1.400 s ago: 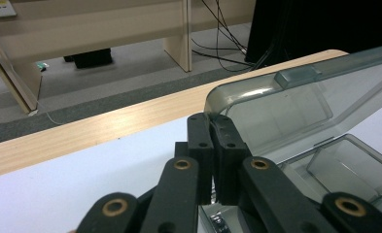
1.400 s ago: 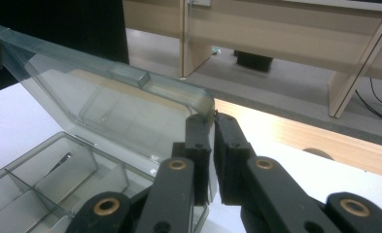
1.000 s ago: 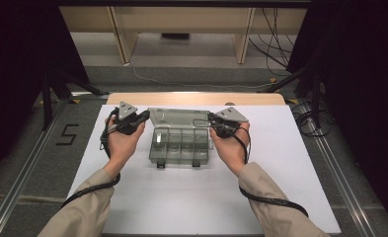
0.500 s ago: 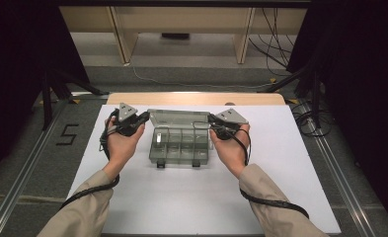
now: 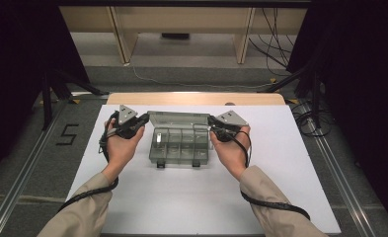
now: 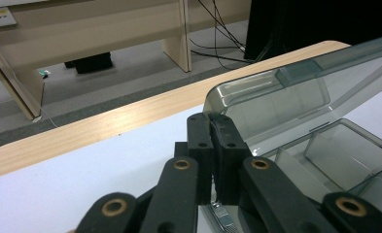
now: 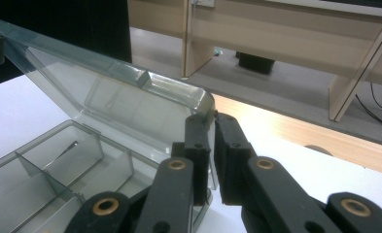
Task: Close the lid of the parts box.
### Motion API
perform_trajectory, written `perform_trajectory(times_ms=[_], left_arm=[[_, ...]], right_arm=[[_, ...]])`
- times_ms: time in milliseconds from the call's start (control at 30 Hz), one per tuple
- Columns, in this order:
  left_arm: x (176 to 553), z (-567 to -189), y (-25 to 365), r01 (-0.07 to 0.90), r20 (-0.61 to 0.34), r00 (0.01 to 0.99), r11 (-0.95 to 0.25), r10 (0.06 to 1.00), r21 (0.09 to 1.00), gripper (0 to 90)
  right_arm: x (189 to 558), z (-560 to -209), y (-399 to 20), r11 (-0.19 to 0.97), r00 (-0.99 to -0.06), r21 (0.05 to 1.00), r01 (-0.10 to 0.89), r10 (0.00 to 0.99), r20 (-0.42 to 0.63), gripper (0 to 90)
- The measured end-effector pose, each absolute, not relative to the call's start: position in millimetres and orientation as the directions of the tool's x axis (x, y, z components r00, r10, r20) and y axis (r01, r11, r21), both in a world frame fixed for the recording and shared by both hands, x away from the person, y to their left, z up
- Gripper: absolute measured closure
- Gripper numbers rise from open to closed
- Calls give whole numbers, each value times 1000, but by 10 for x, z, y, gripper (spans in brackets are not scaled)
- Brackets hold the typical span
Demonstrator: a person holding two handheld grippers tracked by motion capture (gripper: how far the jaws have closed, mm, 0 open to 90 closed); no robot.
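Note:
A clear grey compartment box lies on the white table, its lid raised at the far side. My left gripper is shut on the lid's left edge, and my right gripper is shut on its right edge. In the left gripper view the black jaws pinch the lid's corner, with the empty compartments to their right. The right gripper view has the jaws clamped on the lid's thin edge, above the divided tray. A hand holds each gripper.
The white table top ends in a wooden strip at the far side. Beyond it stand the legs of a wooden desk. Cables lie on the floor at the right, and a "5" is marked at the left.

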State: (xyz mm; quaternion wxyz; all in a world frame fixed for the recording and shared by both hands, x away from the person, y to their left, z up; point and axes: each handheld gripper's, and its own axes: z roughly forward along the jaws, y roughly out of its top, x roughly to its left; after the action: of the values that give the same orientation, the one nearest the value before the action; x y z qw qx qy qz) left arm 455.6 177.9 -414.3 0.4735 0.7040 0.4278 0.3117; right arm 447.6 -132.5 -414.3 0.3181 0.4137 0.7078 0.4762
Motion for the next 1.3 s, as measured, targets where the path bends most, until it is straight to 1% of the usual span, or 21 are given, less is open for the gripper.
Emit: perform_trajectory(times_ms=[167,267,333,433,467,567,700,767,900,1000,1100,1167,1233,1267,1300], left_arm=[[4535,-4154,1772,310,31,443,-186,896,932,872],[4526,-4159,1770,309,33,442,-186,896,933,872],[4520,-4163,1766,306,33,441,-185,897,934,872],[4512,-4165,1770,302,44,445,-196,894,933,872],[4509,-4168,1768,301,46,444,-197,895,933,872],[4497,-4176,1768,299,50,444,-201,894,933,871],[4479,-4188,1769,291,62,449,-211,892,933,870],[4474,-4193,1769,284,71,450,-219,890,933,869],[4462,-4201,1768,281,75,452,-222,889,934,868],[4452,-4208,1772,277,80,455,-227,887,934,867],[4444,-4213,1773,275,81,458,-228,885,934,865],[4436,-4213,1780,275,84,463,-233,882,933,863],[4426,-4220,1784,274,82,468,-233,880,933,862],[4415,-4228,1787,273,81,469,-231,879,934,862],[4415,-4228,1787,273,81,469,-231,879,934,861]], right_arm=[[4464,-4154,-1330,212,-455,939,269,888,-70,853],[4448,-4161,-1323,202,-459,938,281,887,-53,853],[4444,-4163,-1330,212,-454,938,273,889,-68,853],[4435,-4165,-1328,210,-455,937,280,888,-63,853],[4433,-4168,-1335,219,-452,940,263,888,-81,853],[4416,-4168,-1334,217,-460,934,283,886,-66,854],[4409,-4182,-1342,224,-456,939,260,886,-85,855],[4393,-4182,-1341,221,-465,934,279,883,-70,856],[4385,-4184,-1344,223,-469,934,278,880,-71,856],[4393,-4192,-1348,229,-464,938,259,881,-87,856],[4390,-4193,-1356,234,-473,936,262,877,-87,851],[4374,-4185,-1375,246,-485,930,271,870,-89,836],[4362,-4200,-1374,233,-494,930,284,867,-66,818],[4363,-4202,-1394,247,-492,932,267,866,-88,808],[4356,-4208,-1396,240,-497,929,281,865,-73,800]])
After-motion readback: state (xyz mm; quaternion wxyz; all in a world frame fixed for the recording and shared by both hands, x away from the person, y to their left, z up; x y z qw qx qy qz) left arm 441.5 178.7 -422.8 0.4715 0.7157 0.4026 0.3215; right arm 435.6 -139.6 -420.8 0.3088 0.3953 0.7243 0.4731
